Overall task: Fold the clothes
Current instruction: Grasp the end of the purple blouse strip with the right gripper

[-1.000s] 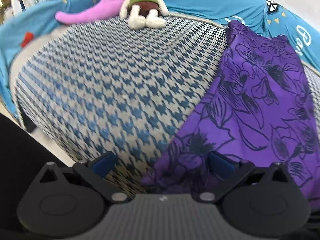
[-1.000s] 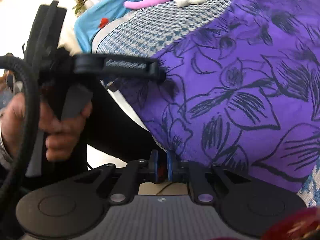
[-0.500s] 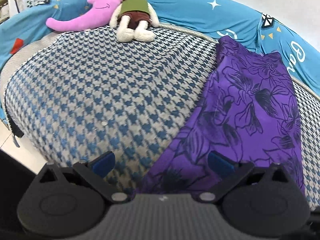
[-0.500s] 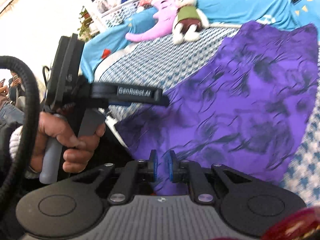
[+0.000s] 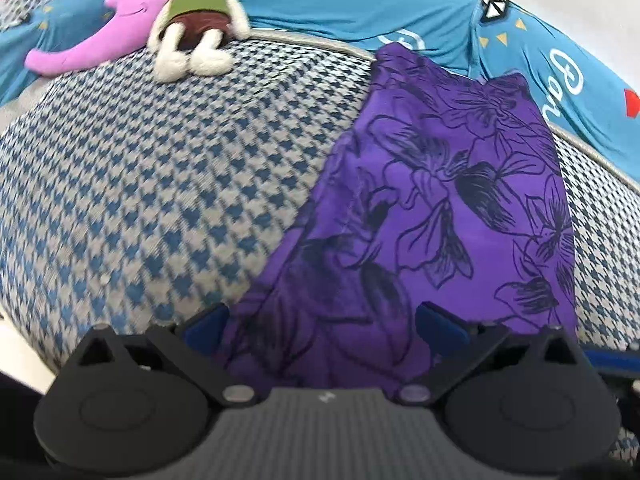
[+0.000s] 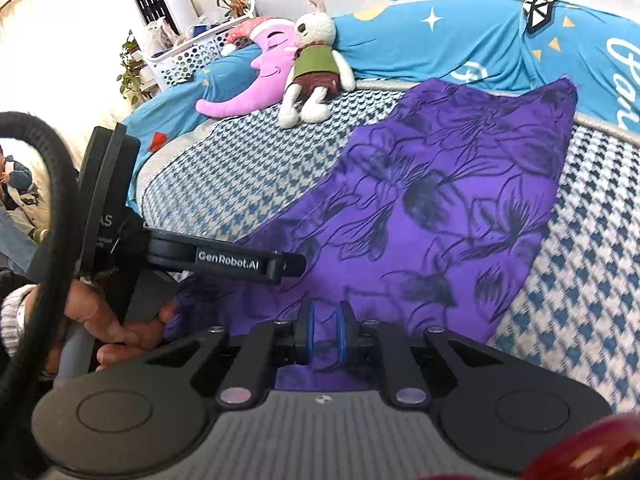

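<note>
My right gripper (image 6: 324, 334) had its jaws clenched on the near hem of the purple, black-flowered cloth (image 6: 440, 208), which lay spread ahead on the houndstooth bed (image 6: 248, 168). My left gripper (image 5: 320, 324) hung released, jaws straddling that hem.

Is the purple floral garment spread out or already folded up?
Spread out: the purple garment lies long and flat across the houndstooth bed cover, no fold visible.
</note>
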Motion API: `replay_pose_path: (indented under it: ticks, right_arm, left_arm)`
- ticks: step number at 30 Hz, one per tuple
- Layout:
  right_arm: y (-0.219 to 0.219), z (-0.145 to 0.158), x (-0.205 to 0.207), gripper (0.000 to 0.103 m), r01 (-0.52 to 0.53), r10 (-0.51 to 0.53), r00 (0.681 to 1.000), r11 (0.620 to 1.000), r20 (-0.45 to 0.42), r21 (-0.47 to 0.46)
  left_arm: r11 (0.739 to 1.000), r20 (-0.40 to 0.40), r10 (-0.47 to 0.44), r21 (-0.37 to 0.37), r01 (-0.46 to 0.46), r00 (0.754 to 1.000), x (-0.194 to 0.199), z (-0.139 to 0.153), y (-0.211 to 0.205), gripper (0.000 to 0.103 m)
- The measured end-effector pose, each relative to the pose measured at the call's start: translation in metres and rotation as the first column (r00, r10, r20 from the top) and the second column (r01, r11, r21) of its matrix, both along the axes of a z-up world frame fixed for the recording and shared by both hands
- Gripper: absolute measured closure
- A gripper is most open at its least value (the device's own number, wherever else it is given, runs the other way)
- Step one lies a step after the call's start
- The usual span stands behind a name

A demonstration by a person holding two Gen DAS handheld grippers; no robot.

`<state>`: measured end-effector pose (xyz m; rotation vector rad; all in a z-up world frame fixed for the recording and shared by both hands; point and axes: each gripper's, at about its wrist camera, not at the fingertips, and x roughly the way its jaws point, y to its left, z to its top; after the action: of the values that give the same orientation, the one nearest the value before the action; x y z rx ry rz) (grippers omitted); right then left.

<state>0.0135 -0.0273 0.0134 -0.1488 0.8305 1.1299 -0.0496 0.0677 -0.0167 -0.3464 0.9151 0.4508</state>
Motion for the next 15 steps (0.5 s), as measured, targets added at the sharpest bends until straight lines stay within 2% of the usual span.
replay_pose_path:
  ticks: [2, 7, 10, 15]
  right_arm:
    - [-0.001, 0.001, 0.009, 0.083, 0.024, -0.024, 1.000, 1.000, 0.013, -0.001]
    - [-0.005, 0.004, 0.033, 0.080, 0.110, -0.110, 0.994, 0.994, 0.028, 0.015]
    - [-0.011, 0.006, 0.050, 0.070, 0.179, -0.180, 0.983, 0.983, 0.031, 0.031]
    - [-0.017, 0.006, 0.080, 0.066, 0.271, -0.272, 0.962, 0.961, 0.009, 0.059]
  left_arm:
    - [1.000, 0.000, -0.014, 0.008, 0.014, 1.000, 0.009, 0.000, -0.003, 0.000]
    - [0.999, 0.010, -0.038, 0.031, 0.038, 0.999, 0.032, 0.005, -0.006, 0.000]
    - [0.998, 0.016, -0.046, 0.043, 0.045, 0.999, 0.047, 0.009, -0.007, 0.000]
    - [0.996, 0.031, -0.059, 0.067, 0.057, 0.998, 0.073, 0.014, -0.007, 0.000]
